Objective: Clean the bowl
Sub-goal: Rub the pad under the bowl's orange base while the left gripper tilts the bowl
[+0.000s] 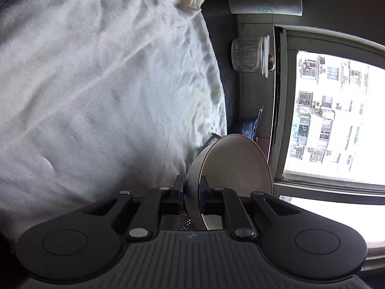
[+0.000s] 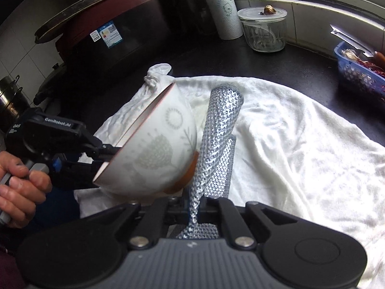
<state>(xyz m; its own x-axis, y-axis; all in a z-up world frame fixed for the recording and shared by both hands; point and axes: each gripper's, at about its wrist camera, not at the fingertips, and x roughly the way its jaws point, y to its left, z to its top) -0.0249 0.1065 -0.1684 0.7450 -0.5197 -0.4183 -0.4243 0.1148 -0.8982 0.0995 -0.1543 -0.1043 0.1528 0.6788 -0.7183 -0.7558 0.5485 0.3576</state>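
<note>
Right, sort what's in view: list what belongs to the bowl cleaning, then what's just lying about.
In the job: bowl, silver mesh cloth, left gripper, right gripper, white towel.

Lying about: glass jar, paper roll, blue basket.

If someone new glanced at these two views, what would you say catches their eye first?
Probably the white bowl, tipped on its side and clamped at its rim by the left gripper. Next, the glittering silver scrubbing cloth pinched in the right gripper, rising right beside the bowl's foot. Both hang above a rumpled white towel spread on the dark counter.
</note>
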